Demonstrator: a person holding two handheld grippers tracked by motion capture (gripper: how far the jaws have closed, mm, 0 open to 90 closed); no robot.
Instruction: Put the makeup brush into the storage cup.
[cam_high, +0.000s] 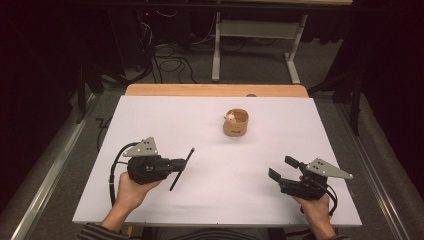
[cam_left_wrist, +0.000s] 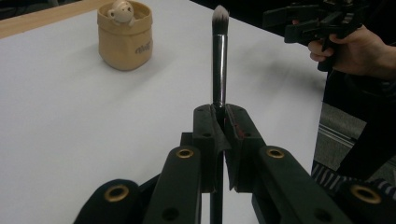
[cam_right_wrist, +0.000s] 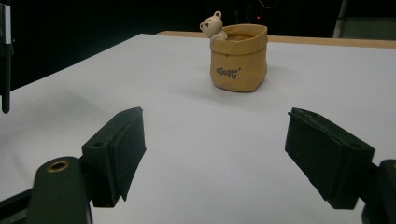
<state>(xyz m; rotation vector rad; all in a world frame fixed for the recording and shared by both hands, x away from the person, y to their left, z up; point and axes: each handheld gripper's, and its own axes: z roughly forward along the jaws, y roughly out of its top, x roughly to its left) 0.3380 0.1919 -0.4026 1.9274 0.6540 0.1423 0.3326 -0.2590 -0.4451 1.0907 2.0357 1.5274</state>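
your left claw is clenched on the light, stiff brush by its handle, right claw released; spare the soft bristles.

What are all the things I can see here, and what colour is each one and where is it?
Slim makeup brush with a black handle and pale bristle tip: one, black and silver, clamped in the left claw, above the table.
Tan sack-shaped ceramic pot with a small cream bear on its rim: one, tan, far middle of the table.
White table top: one, white, with a wooden strip along its far edge.
Grey metal desk frame: one, grey, on the floor behind the table.
Left claw: one, black, shut on the brush.
Right claw: one, black, jaws apart, holding nothing.
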